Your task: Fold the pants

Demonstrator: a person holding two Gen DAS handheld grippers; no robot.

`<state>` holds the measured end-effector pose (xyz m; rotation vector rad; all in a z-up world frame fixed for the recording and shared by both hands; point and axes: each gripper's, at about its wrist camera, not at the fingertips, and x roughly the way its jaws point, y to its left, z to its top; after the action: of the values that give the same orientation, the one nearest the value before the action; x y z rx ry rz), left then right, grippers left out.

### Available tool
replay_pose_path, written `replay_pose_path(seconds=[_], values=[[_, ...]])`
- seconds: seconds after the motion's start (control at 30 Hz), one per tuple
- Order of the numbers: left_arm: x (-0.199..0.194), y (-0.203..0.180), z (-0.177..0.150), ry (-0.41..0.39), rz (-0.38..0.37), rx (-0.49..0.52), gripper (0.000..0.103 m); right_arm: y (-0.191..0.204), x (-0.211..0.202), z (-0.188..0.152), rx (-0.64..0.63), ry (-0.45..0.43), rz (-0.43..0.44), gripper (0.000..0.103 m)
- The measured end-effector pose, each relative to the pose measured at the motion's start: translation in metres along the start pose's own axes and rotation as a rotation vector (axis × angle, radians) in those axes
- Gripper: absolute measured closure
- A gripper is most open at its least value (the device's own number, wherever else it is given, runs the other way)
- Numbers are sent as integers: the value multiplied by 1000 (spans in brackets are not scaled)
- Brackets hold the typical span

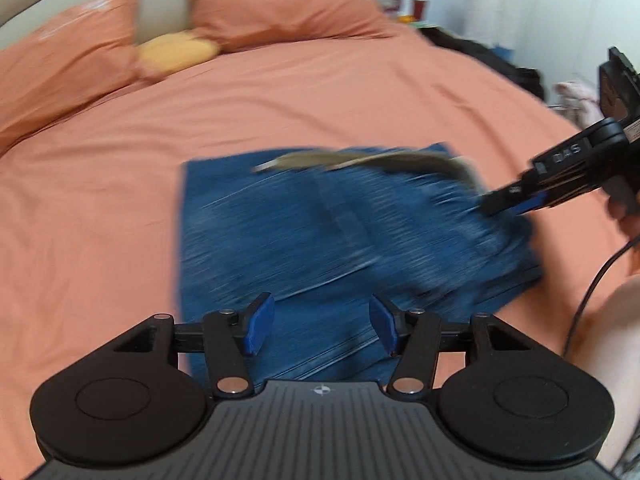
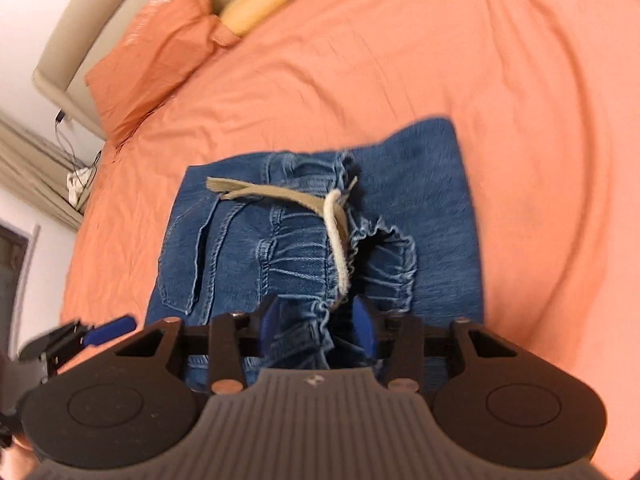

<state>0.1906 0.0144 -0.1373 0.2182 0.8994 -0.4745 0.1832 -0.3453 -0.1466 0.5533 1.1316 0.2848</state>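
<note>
The left tongs [image 1: 322, 326] hang over the near edge of the jeans [image 1: 320, 232], blue pads spread wide with nothing between them; denim shows through the gap but neither pad touches it. The jeans lie folded on the bed [image 1: 120, 184], reaching from just under these tongs away towards the pillows; this view is smeared by motion, so seams are hard to read.

The right tongs [image 2: 316, 322] are clenched on the gathered elastic waistband [image 2: 304, 272], a bunch of ruffled denim pinched between the pads and rising out of them. Just beyond the pads a white drawstring [image 2: 338, 236] runs away from the tongs across the waistband, and a tan strip [image 2: 264, 192] crosses farther out, pointing to their left. Left of the tongs a pocket seam lies flat; right of them and farther off, a plain folded layer of the jeans spreads over the sheet.

In the left view the right tongs [image 1: 494, 206] come in from the right, tips sunk in the raised far-right corner of the jeans; a hand shows behind them. In the right view the left tongs [image 2: 110, 326] sit at the lower left, just beside the jeans' near left edge.

Far beyond both, two orange pillows [image 1: 276, 0] and a yellow cushion [image 1: 176, 50] lie at the head of the bed
</note>
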Motion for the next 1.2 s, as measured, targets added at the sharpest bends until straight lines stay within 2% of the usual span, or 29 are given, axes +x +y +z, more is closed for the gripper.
replay_pose_path(seconds=[0.1,0.2,0.27,0.37,0.43,0.5,0.53,0.63,0.7,0.8,0.9,1.0,1.07,1.17,1.2], values=[[-4,23,-15,42,14,-27,37,5,2,7,14,8,16,96],[2,30,-28,117,10,-14,35,35,-27,10,-112,-49,32,99],[8,26,-38,159,41,31,32,60,-49,5,-233,-77,45,99],[17,17,-50,187,128,100,34,87,-67,-13,-411,-84,-32,99],[17,21,-50,190,125,63,56,89,-68,-27,-469,-56,-78,100],[14,31,-49,176,93,-15,63,82,-64,-43,-508,-22,-124,101],[13,34,-48,176,84,-39,69,76,-60,-52,-514,-3,-139,101],[11,34,-49,186,80,-48,79,55,-43,-69,-477,43,-160,101],[11,33,-47,207,89,-43,80,42,-30,-75,-430,67,-169,102],[5,30,-42,229,82,-45,78,25,-10,-77,-371,113,-212,102],[-12,29,-34,203,49,-71,76,18,10,-74,-345,169,-253,101],[-30,29,-24,130,5,-116,76,23,20,-70,-360,186,-280,100],[-36,23,-15,82,15,-111,75,25,19,-68,-363,178,-282,98],[-30,13,-2,51,42,-114,71,22,7,-69,-331,142,-249,92],[-24,10,3,53,47,-113,71,20,-1,-71,-317,122,-243,81]])
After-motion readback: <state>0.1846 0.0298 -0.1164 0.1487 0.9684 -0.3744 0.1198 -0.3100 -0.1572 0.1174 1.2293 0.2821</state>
